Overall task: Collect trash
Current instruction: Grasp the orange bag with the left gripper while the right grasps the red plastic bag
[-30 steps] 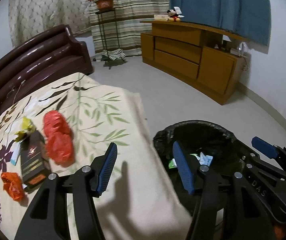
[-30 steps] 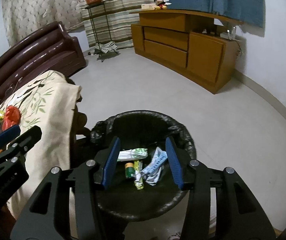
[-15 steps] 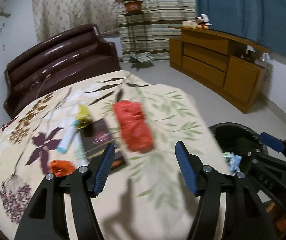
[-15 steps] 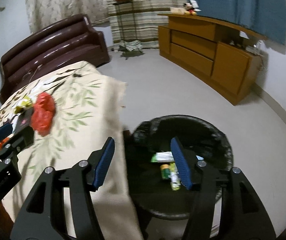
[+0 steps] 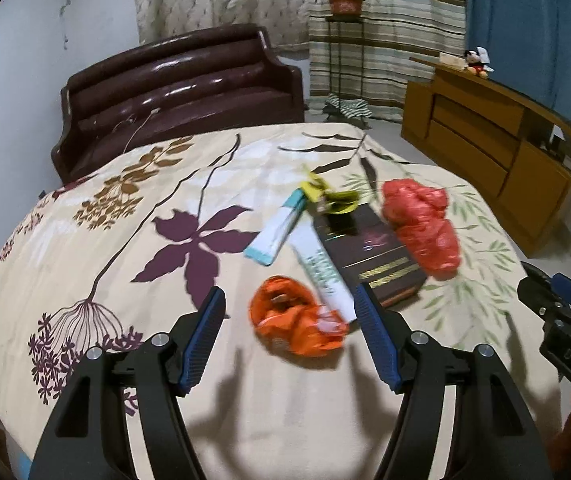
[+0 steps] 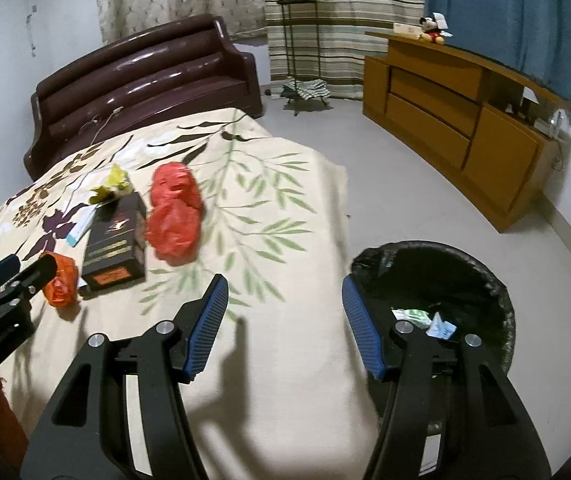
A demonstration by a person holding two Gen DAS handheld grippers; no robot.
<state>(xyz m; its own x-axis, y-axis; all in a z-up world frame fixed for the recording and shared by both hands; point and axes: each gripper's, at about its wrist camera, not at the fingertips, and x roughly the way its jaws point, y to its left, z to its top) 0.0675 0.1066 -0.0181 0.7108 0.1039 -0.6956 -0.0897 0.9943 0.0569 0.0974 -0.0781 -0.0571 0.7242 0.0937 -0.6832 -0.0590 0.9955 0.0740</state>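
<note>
Since a second ago: both tongs have swung away from the black-lined round bin (image 6: 445,300) toward the bed; the left tongs (image 5: 287,332) have just been opening, and the right tongs' jaws have also widened over the past second, nothing between either pair.
Left tongs: spread and empty, angled down at the bed with a crumpled orange plastic wrapper (image 5: 295,326) lying just ahead, framed between the two blue pads but untouched, which looks like lining up for a pick.
Right tongs: the right tongs (image 6: 283,326) are spread and empty, hanging over the near edge of the bed, the bin just to their right.
Trash still out: beyond the left tongs lie a long white tube (image 5: 323,276), a dark rectangular box with gold stripes (image 5: 369,256), a pale blue-and-white flat carton (image 5: 279,226), a yellow-green crinkled wrapper (image 5: 327,196) and, further right, a red scrunched plastic bag (image 5: 421,222).
Trash already in: a few pale wrappers (image 6: 425,320) rest at the bottom of the bin.
Bed: a cream floral bedspread (image 5: 145,232) carries the whole cluster, bunched close together.
Bin placement: it stands on the floor hard against the bed's side, likely so each carry stays short.
Judgement: collection is partway, the orange wrapper being the likely next target.
</note>
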